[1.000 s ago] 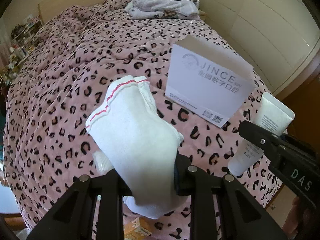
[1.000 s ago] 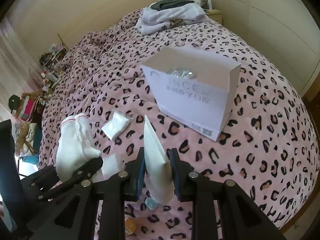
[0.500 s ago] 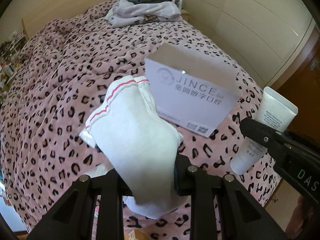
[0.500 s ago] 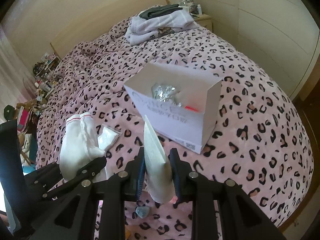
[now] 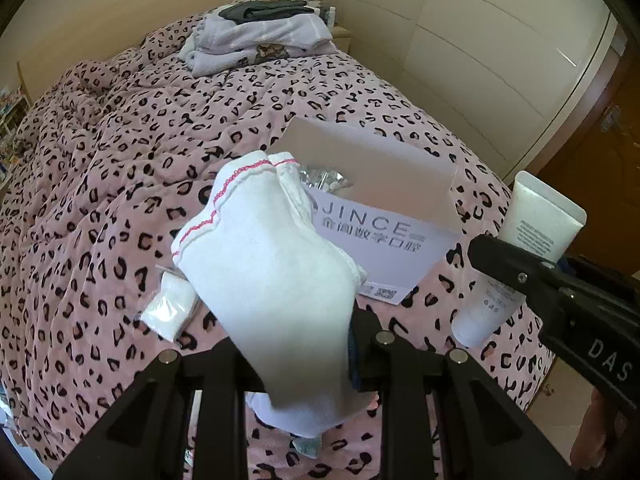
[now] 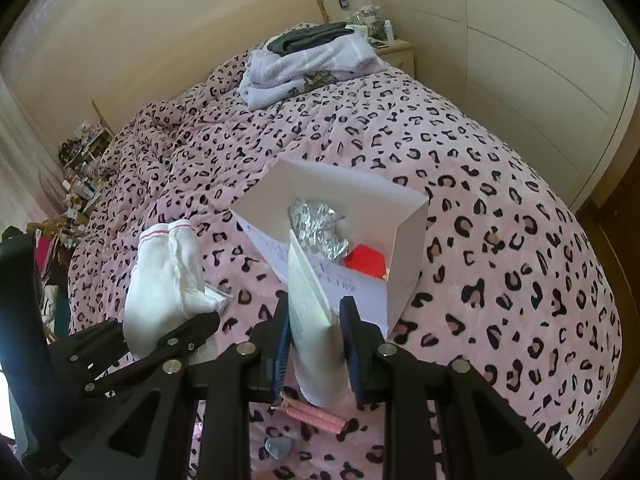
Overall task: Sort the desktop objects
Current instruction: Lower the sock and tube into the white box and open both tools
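On the left, our left gripper (image 5: 296, 344) is clamped on the socks (image 5: 268, 268), held in the air short of the box (image 6: 404, 216) on the bed (image 6: 520, 240). To the right, our right gripper (image 6: 314, 344) pinches the tube (image 6: 316, 320) upright, just before the box's near wall. We judge this the carry-to-box step — next, each load must clear the rim before we let go.
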Motion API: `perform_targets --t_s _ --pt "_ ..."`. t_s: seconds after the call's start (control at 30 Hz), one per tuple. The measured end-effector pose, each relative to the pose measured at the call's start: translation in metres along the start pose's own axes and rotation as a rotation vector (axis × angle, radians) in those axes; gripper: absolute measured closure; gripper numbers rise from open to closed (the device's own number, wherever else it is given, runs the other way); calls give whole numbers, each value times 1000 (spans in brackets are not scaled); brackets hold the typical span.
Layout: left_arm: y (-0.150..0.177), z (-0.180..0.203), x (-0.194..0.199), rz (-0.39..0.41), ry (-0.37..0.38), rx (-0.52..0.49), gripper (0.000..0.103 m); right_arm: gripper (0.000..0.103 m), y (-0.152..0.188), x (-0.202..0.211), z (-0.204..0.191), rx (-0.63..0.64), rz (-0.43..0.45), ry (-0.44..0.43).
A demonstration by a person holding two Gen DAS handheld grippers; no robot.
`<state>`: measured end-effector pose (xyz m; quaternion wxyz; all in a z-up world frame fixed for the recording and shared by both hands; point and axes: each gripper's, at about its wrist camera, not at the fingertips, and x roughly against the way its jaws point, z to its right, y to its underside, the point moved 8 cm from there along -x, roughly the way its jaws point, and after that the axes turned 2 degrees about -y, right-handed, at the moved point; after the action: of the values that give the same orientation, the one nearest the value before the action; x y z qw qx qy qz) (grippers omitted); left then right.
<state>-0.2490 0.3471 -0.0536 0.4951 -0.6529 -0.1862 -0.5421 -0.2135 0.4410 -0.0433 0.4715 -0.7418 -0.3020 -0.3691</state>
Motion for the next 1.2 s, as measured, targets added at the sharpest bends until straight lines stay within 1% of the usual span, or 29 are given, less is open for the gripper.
perform_targets --t_s 0.23,0.57,0.7,0.83,1.0,1.2 --pt "-25 -1 0 17 48 -7 78 79 -19 -1 -2 4 20 -2" --pt "-75 4 -9 45 135 -8 78 79 -58 -11 3 3 61 -1" --pt "-93 10 -16 45 147 -29 78 79 -75 -18 6 7 77 4" --pt "-104 17 -26 35 165 -38 78 79 -89 -28 12 5 82 10" --pt "-115 23 -42 19 181 -43 78 79 -99 -42 21 -2 76 17" --pt "-128 23 -63 10 223 -14 78 79 -104 -62 32 -24 58 14"
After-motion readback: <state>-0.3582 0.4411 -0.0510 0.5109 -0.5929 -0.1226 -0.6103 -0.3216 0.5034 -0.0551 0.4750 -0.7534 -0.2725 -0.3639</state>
